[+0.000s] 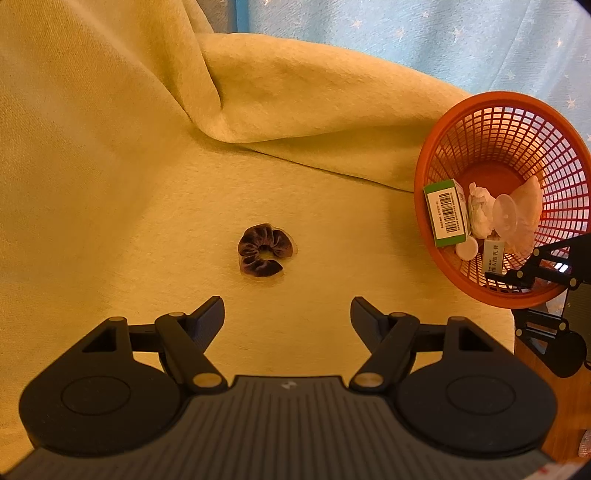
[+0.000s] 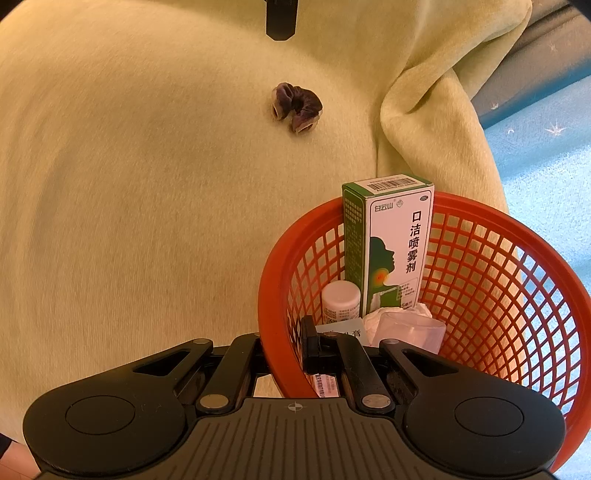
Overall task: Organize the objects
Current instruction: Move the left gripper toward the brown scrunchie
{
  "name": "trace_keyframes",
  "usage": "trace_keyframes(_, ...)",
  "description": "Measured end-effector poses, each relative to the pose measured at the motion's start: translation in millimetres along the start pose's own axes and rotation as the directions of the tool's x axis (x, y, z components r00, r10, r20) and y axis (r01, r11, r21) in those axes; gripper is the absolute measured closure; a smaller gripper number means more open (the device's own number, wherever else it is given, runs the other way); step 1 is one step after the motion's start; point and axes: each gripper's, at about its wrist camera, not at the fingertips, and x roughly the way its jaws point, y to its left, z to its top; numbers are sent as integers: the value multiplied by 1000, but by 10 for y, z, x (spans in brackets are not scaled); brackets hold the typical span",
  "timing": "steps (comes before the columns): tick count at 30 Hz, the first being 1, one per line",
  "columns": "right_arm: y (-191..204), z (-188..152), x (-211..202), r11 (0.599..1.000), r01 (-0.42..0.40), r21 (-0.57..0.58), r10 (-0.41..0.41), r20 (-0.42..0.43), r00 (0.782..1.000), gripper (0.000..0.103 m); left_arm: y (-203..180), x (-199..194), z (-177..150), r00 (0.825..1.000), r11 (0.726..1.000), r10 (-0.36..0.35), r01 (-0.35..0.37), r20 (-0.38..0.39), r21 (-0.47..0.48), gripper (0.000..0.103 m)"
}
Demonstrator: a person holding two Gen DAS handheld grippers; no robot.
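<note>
Left gripper (image 1: 287, 314): spread wide, holding nothing, poised over the cloth.
Right gripper (image 2: 282, 350): closed on the near rim of the basket (image 2: 480, 218), one finger outside the wall, the other inside.
Hair tie (image 1: 265, 250): dark brown velvet, flat on the cloth, ahead of the left fingertips and roughly centred between them, apart from both.
Hair tie, right view (image 2: 296, 108): well beyond the basket, toward the far left; black fingertip of the other gripper at the top edge past it.
Basket contents: green-and-white box (image 2: 388, 251) upright against the far wall; small white bottle (image 2: 340, 301) just beside it; crumpled white tissue (image 1: 480, 214); clear plastic piece (image 1: 506, 218); small labelled packet (image 1: 493, 254) near the right fingers.
Basket position: at the right edge of the cloth, well apart from the hair tie.
Surface: yellow-green fleece cloth (image 1: 110, 166), with a thick fold (image 1: 295, 92) behind the hair tie.
Room: light blue star-patterned fabric (image 1: 443, 33) beyond the cloth; strip of wooden surface (image 1: 565, 406) at lower right.
</note>
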Motion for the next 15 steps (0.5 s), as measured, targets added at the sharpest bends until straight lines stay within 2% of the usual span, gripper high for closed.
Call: trace_keyframes(15,2,36,18,1000,-1,6,1,-1,1000,102,154,208,71,999,999,29,-30,-23,-30,32)
